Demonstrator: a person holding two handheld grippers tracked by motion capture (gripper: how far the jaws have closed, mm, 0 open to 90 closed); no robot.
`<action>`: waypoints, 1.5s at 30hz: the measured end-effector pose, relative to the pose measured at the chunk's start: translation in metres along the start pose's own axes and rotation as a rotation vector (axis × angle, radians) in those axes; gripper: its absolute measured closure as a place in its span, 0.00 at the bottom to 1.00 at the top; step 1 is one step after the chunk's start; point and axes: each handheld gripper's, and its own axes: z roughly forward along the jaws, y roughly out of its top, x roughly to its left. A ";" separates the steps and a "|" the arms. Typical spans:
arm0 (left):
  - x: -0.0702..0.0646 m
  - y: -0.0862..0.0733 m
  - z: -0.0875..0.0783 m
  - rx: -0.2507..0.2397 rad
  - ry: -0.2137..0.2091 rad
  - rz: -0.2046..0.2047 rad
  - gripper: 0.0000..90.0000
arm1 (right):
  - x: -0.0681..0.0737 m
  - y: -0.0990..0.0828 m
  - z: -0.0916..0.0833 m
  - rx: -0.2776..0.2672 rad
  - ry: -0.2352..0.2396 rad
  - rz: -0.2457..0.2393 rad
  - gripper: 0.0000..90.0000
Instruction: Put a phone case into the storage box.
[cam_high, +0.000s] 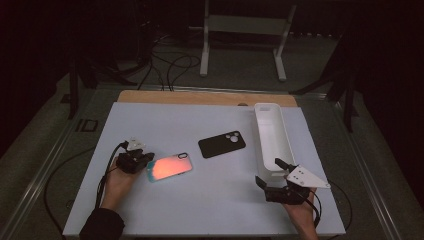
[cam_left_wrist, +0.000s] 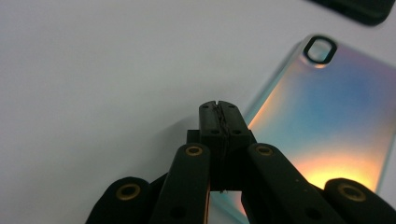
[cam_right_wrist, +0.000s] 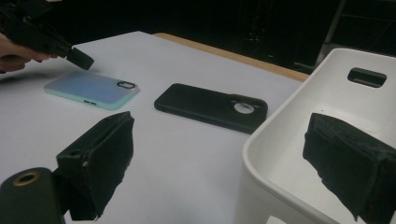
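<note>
An iridescent phone case (cam_high: 170, 167) lies back-up at the left-middle of the white table mat (cam_high: 200, 205). My left gripper (cam_high: 148, 158) is shut with nothing between its jaws, its tips at the case's left end. In the left gripper view the closed tips (cam_left_wrist: 218, 112) sit just beside the case's (cam_left_wrist: 327, 121) edge. A black phone case (cam_high: 222, 144) lies at the centre. My right gripper (cam_high: 269, 171) is open at the near end of the white bin (cam_high: 272, 145). In the right gripper view, the bin's corner wall (cam_right_wrist: 280, 140) stands between its pads (cam_right_wrist: 100, 163).
The bin runs lengthwise along the mat's right side, and what shows of its inside is bare. Wooden table edge (cam_high: 200, 96) at the back. Cables (cam_high: 102, 180) trail from both grippers off the front. The black case (cam_right_wrist: 210, 107) and the iridescent case (cam_right_wrist: 91, 88) lie left of the bin.
</note>
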 end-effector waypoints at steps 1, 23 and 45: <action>0.001 0.000 0.000 -0.003 -0.005 -0.011 1.00 | 0.000 0.000 0.000 -0.001 -0.001 0.000 0.10; -0.022 -0.020 -0.015 -0.045 -0.034 0.003 0.99 | 0.002 0.000 0.001 -0.002 0.002 0.004 0.10; -0.048 -0.045 -0.106 -0.395 0.053 0.033 0.00 | 0.008 0.002 -0.008 -0.034 0.018 0.011 0.10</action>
